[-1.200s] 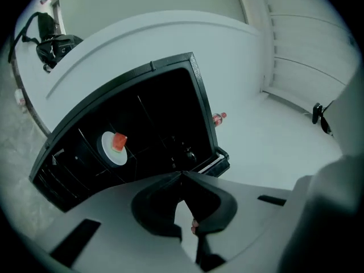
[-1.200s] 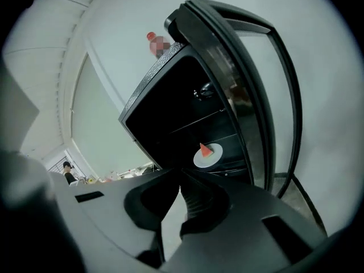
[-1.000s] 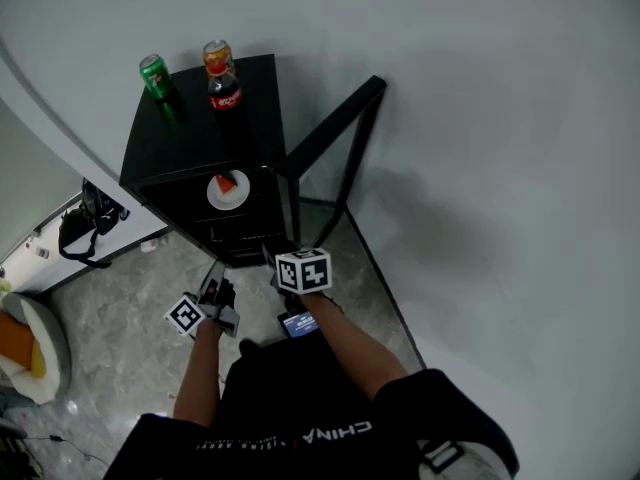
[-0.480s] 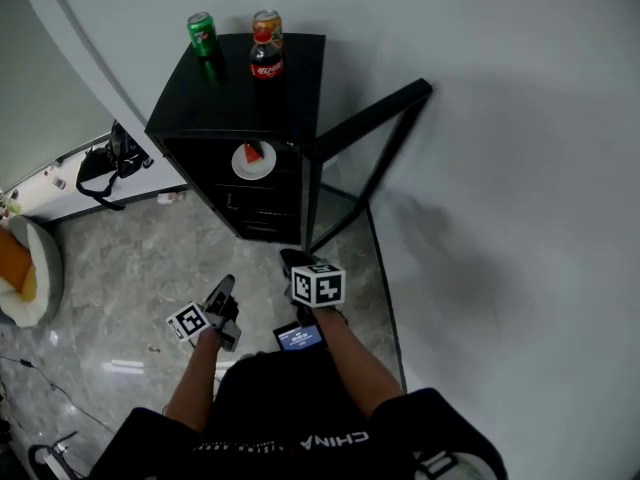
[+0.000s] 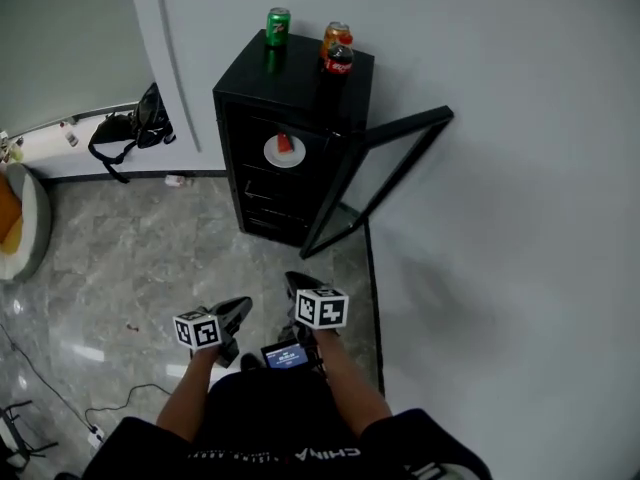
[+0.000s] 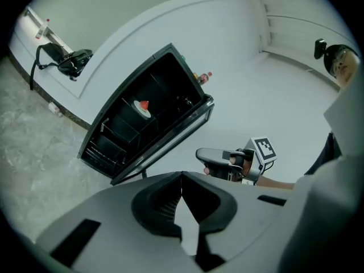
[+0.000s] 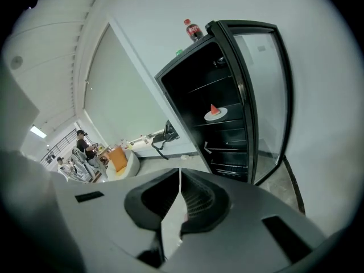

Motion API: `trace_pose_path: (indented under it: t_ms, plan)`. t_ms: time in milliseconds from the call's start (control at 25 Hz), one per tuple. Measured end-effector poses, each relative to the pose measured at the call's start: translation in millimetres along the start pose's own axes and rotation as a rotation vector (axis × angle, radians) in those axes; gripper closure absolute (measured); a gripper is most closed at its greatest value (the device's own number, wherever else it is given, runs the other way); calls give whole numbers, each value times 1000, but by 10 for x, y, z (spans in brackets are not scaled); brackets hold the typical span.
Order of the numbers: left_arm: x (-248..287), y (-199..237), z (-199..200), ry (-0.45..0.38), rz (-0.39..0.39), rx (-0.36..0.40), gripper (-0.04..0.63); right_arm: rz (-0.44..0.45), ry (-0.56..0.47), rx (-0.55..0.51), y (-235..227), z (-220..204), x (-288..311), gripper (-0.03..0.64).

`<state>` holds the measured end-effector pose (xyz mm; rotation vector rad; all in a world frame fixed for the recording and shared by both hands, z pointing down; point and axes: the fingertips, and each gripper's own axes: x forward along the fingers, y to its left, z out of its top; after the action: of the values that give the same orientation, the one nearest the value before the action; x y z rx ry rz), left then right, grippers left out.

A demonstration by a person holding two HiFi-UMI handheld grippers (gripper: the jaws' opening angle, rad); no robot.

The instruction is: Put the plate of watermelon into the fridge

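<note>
A white plate with a red watermelon slice (image 5: 284,150) rests on a shelf inside the black fridge (image 5: 262,83), whose glass door (image 5: 395,166) stands open to the right. The plate (image 6: 142,108) shows small in the left gripper view, and the plate (image 7: 215,112) also appears in the right gripper view. My left gripper (image 5: 241,306) and right gripper (image 5: 293,281) hang side by side low over the floor, well short of the fridge. Both are shut with nothing between the jaws. The right gripper (image 6: 219,159) is seen from the left one.
A green can (image 5: 278,26), an orange can (image 5: 337,34) and a cola bottle (image 5: 338,64) stand on the fridge top. A black bag (image 5: 130,128) lies on a ledge at left, a white-and-orange seat (image 5: 12,218) beyond. Cables (image 5: 100,413) trail on the marble floor. Grey wall runs along the right.
The view has drawn back from the fridge, which now sits farther off and more to the right. Both grippers have dropped lower and back, still shut. The plate has stayed on its shelf.
</note>
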<state>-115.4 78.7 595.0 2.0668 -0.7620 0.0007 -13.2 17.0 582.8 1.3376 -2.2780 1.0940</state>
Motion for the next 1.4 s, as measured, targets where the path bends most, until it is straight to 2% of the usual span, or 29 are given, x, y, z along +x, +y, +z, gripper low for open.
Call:
trace_pose_path:
  t_ms: [240,400,520,720,880,1120,1400]
  plan:
    - [-439,-127,-415,19,9,92,583,-41,-2,-16,305,-698,-409,594]
    - [-433,-272,-541,11,-31,90,583,-88,-12,-29,248,-895,-724,595]
    - [-329,-439,-495,9,-36,149,583,-102,-43,-49,178,-816,-868,595]
    - [-239,-631,-241,5,43,243,583,-99,-79,-112,236,-511,-983,595]
    - [-147,-793,22,-53,74,258,583,-90,-104,-158,214,-281,-1121,597]
    - [-73,-1020,134,-82,100,310,583,-63,-136,-178,125,-67,-1252,600]
    - [10,-1044,128,-56,169,335,583,-35,-133,-179,26,-58,-1311,600]
